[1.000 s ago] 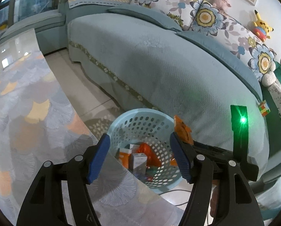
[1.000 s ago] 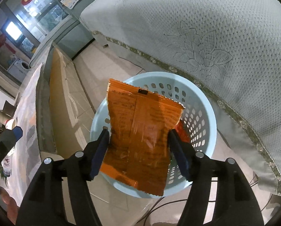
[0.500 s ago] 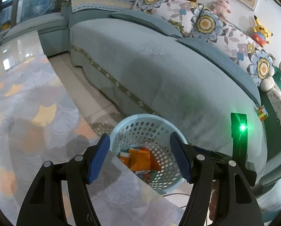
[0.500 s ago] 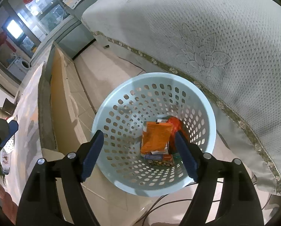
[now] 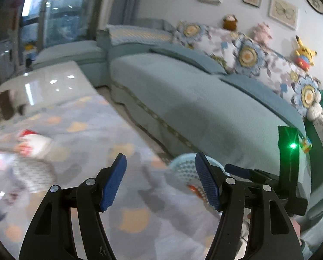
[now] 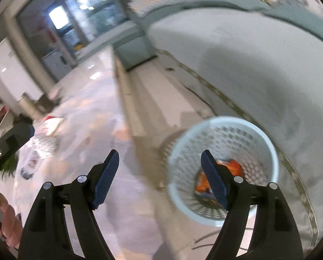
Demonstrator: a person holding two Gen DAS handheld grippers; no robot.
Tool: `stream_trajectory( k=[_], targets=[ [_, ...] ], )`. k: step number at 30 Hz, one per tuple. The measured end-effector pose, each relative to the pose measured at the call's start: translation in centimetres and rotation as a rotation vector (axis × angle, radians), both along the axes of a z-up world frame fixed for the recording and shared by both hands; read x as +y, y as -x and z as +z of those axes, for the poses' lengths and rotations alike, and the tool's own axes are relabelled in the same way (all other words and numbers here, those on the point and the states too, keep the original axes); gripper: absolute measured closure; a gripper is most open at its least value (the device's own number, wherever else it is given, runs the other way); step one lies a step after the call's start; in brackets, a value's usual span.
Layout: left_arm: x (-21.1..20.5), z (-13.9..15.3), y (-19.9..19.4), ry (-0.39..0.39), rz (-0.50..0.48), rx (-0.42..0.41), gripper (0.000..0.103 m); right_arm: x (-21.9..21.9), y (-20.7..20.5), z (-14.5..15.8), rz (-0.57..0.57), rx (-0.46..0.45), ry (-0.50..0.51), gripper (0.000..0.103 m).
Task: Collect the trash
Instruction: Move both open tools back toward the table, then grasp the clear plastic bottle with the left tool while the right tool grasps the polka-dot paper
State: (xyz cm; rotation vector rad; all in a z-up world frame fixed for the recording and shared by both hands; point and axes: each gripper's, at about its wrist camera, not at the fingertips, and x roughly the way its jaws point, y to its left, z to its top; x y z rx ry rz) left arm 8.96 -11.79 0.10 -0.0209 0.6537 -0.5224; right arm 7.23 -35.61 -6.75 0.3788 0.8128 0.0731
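Note:
A pale blue perforated basket stands on the floor beside the sofa; an orange snack bag lies inside it with other wrappers. The basket's rim also shows in the left wrist view. My right gripper is open and empty, above the table edge, left of the basket. My left gripper is open and empty over the patterned table cover. A blurred red and white wrapper and a white patterned packet lie on the table to the left; they also show in the right wrist view.
A teal sofa with floral cushions and plush toys runs along the right. The table has a grey cover with orange shapes. Tiled floor lies between table and sofa. The other gripper's body is at the right.
The right gripper opened and the orange bag dropped into the basket. Both grippers have since swung left and up, toward the table; the views are blurred.

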Motion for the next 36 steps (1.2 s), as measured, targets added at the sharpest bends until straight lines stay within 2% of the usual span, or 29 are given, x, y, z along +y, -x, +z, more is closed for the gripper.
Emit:
stream_trajectory(
  k=[5, 10, 14, 17, 19, 23, 28, 32, 36],
  targets=[
    [7.6, 1.4, 0.9, 0.004, 0.120, -0.032, 0.037, 6.4, -0.8, 2.9, 0.116, -0.064, 0.041, 0.029],
    [15.0, 1.3, 0.5, 0.054, 0.245, -0.014, 0.033, 12.5, -1.8, 4.0, 0.210, -0.091, 0.073, 0.029],
    [19.5, 0.1, -0.9, 0.015, 0.280, 0.017, 0.025, 17.1, -2.8, 4.1, 0.287, -0.097, 0.078, 0.029],
    [21.2, -1.5, -2.3, -0.089, 0.274, 0.036, 0.025, 20.2, -3.7, 4.0, 0.347, -0.108, 0.082, 0.029],
    [22.1, -2.5, -2.7, -0.118, 0.264, 0.046, 0.025, 22.1, -4.3, 3.9, 0.377, -0.114, 0.087, 0.029],
    [24.1, -4.5, -4.1, -0.124, 0.253, 0.088, 0.026, 25.6, -5.7, 3.1, 0.411, -0.111, 0.114, 0.029],
    [24.1, -6.6, -6.0, -0.134, 0.227, 0.131, 0.030, 28.5, -6.8, 2.2, 0.453, -0.106, 0.134, 0.029],
    [23.9, -7.5, -7.5, -0.117, 0.222, 0.169, 0.036, 29.0, -7.6, 1.9, 0.471, -0.100, 0.099, 0.029],
    [23.9, -8.0, -7.3, -0.085, 0.242, 0.185, 0.042, 29.0, -8.7, 1.4, 0.464, -0.089, 0.065, 0.029]
  ],
)
